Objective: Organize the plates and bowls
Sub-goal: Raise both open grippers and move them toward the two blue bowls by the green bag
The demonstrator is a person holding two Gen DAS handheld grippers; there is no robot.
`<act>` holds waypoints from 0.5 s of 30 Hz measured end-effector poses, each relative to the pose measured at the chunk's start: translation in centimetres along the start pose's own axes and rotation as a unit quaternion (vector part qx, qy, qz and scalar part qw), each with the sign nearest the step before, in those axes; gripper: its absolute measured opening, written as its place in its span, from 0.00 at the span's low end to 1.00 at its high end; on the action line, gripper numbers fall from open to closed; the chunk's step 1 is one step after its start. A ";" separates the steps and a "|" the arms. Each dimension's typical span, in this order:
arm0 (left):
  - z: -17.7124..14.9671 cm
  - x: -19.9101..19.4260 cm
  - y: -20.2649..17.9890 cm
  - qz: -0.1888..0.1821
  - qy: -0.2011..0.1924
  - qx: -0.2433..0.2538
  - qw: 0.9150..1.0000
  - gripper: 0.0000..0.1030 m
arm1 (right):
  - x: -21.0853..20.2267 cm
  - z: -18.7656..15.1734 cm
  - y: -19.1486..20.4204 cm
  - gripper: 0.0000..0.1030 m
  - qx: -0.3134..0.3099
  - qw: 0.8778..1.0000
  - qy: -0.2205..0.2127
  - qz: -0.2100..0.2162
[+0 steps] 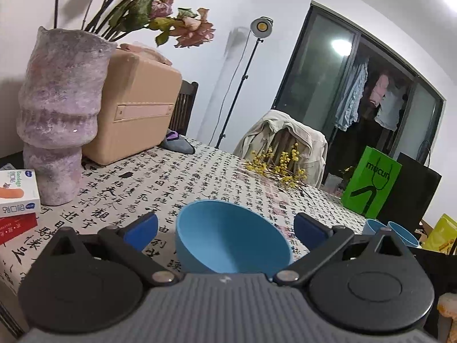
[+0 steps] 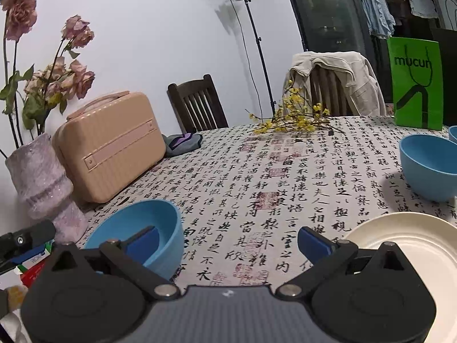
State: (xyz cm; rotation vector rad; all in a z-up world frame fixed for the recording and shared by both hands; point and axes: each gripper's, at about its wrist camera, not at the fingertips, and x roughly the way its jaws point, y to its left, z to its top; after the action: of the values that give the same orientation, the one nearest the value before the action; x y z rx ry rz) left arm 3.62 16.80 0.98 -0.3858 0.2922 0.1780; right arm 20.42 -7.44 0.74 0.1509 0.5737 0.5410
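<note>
In the left wrist view a blue bowl (image 1: 231,240) stands upright on the calligraphy tablecloth (image 1: 177,188), between the wide-apart fingers of my left gripper (image 1: 225,230). The pads stand clear of its rim, so the gripper is open. Two more blue bowls (image 1: 400,233) sit at the far right. In the right wrist view my right gripper (image 2: 228,241) is open over bare cloth. The same blue bowl (image 2: 140,225) lies just behind its left finger. A white plate (image 2: 411,245) lies by its right finger, and another blue bowl (image 2: 428,165) stands beyond the plate.
A tall mauve vase (image 1: 57,120) with dried roses and a tan hard case (image 1: 134,105) stand at the left. Small boxes (image 1: 17,191) lie by the vase. A green paper bag (image 2: 417,83), yellow flower sprigs (image 2: 294,117), two chairs and a lamp stand line the far side.
</note>
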 end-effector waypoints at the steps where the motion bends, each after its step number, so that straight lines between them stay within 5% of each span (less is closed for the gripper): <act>1: 0.0 0.0 -0.2 -0.001 0.001 0.002 1.000 1.00 | -0.1 -0.1 -0.2 1.00 0.001 1.000 0.000 -0.001; 15: -0.8 0.0 -3.3 -0.021 0.005 0.025 0.999 1.00 | -1.5 -0.5 -3.5 1.00 0.029 0.999 -0.003 -0.018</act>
State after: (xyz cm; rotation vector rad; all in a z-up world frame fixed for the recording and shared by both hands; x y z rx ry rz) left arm 4.21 13.52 1.41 -0.3427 0.2977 0.1276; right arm 20.69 -11.21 0.05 0.1959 0.5861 0.4897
